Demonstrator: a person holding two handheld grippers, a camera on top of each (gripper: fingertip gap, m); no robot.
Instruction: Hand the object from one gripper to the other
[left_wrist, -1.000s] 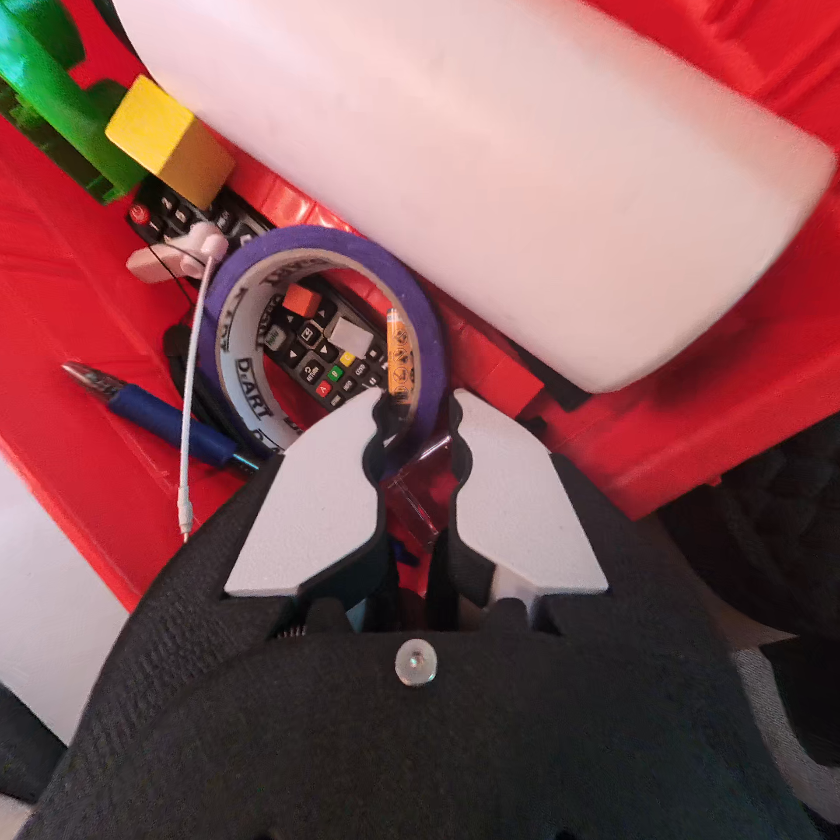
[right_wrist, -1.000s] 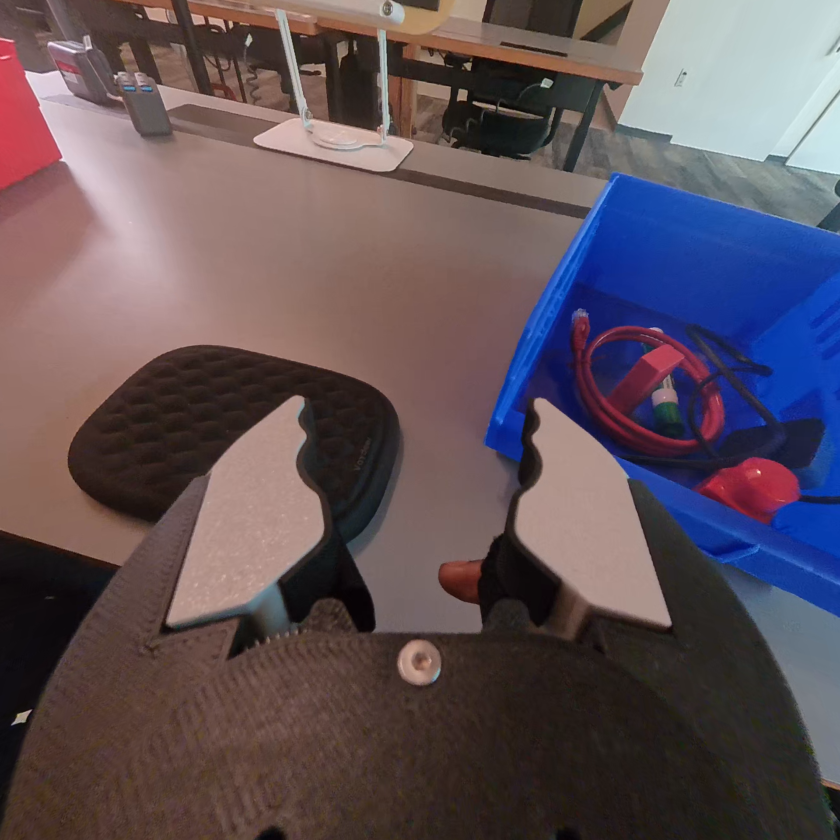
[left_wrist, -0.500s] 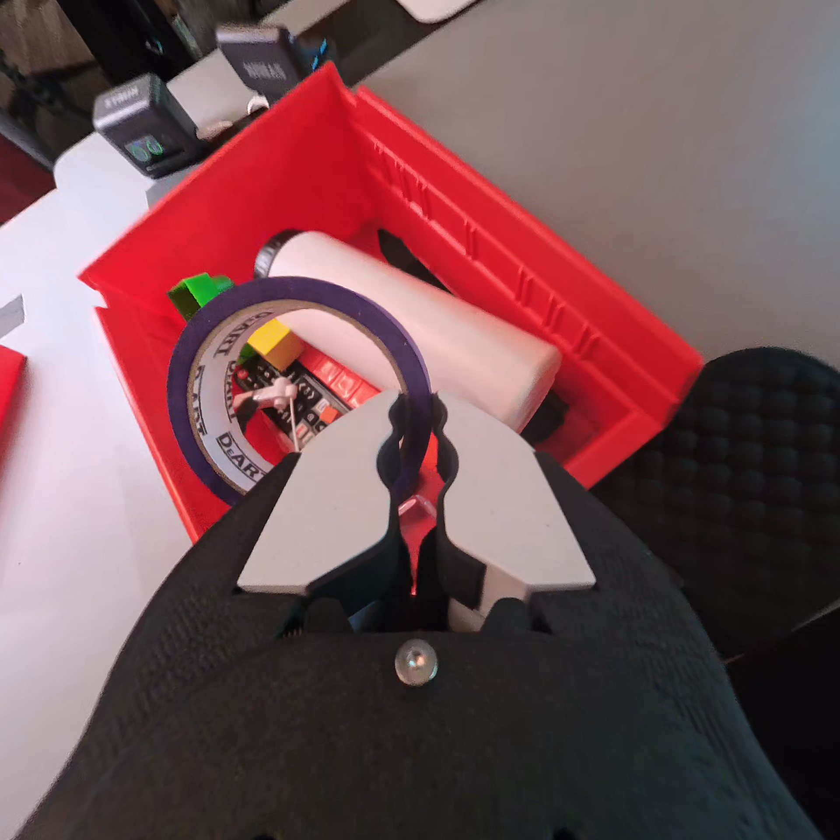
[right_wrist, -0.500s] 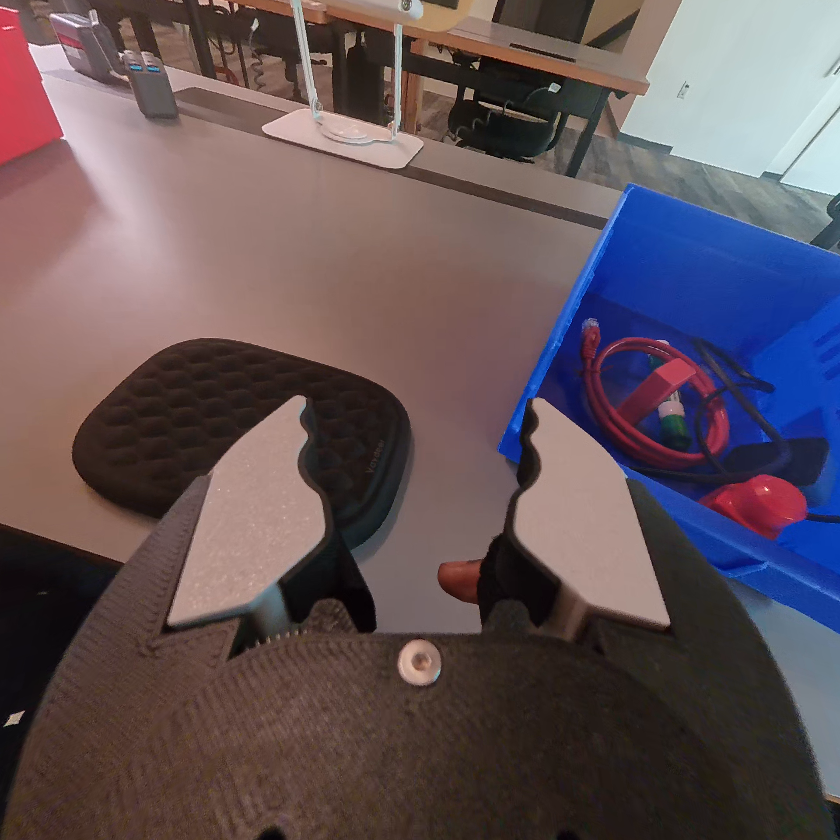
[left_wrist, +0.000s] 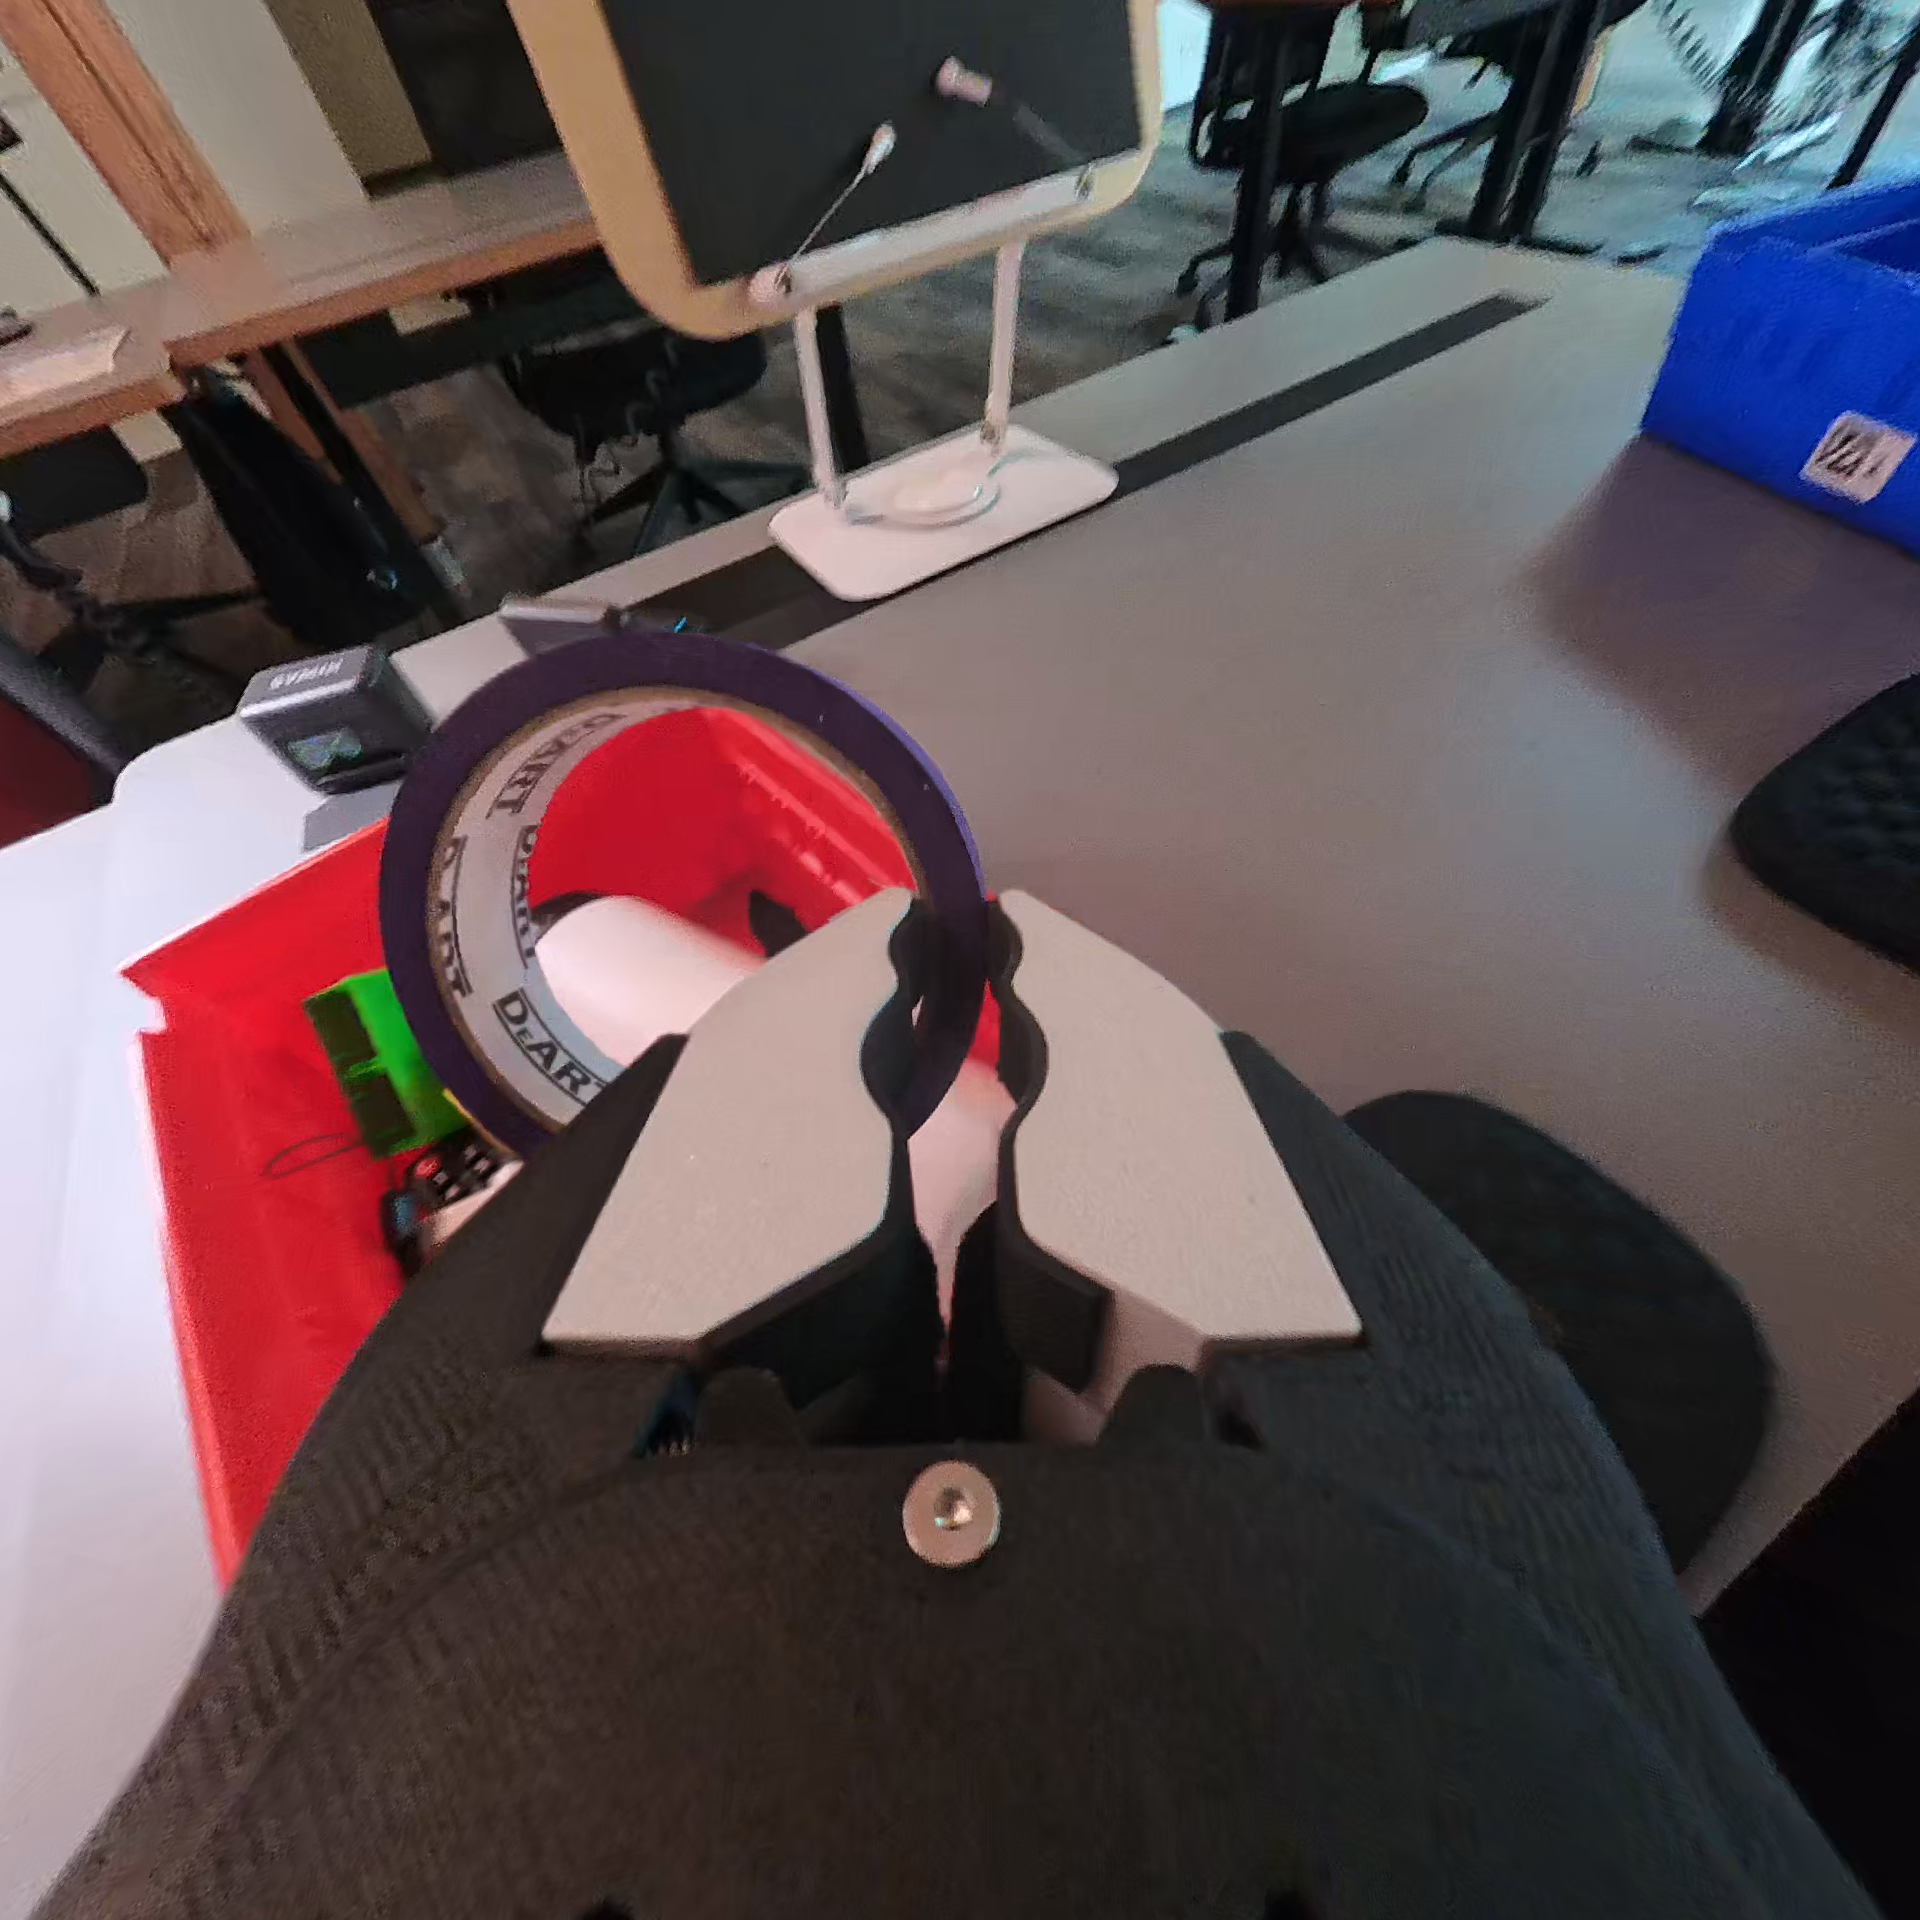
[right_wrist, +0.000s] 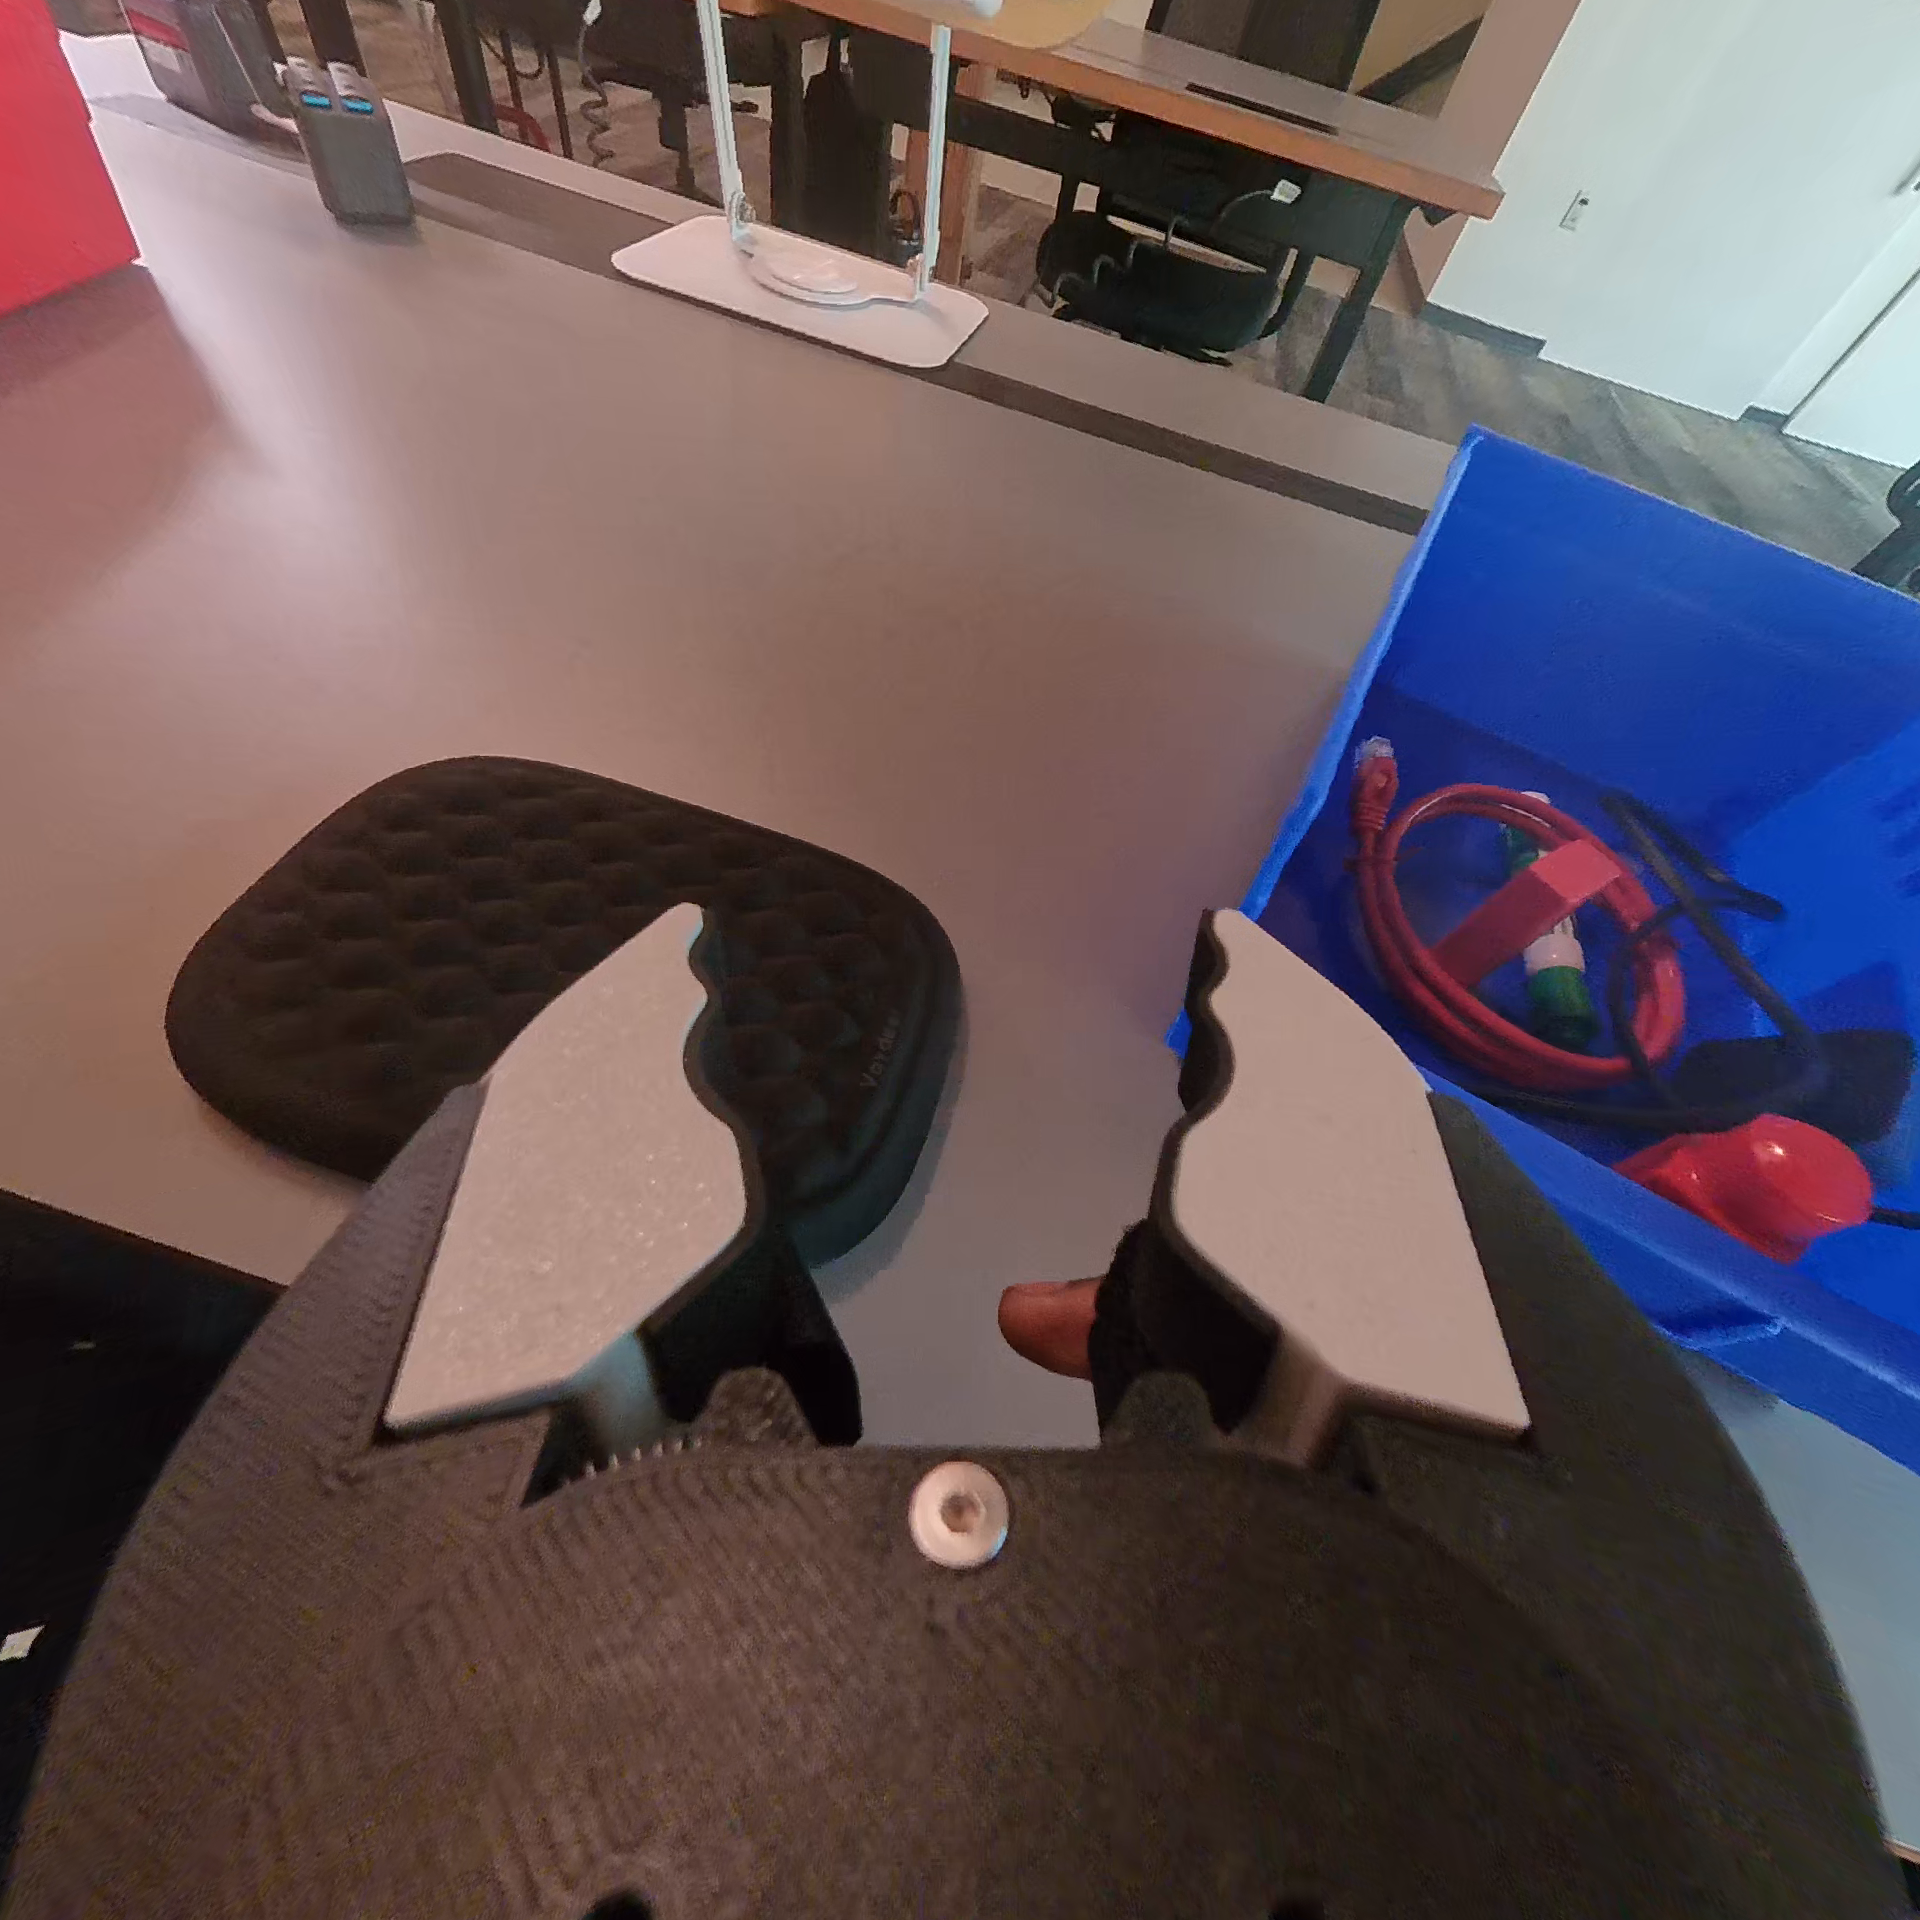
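L gripper clamping purple tape roll

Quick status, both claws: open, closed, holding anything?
Left claw: closed on the tape roll, pinching its rim, held above the red bin.
Right claw: open, empty, above the table.

Left gripper fingers clamped together; right gripper fingers spread wide.
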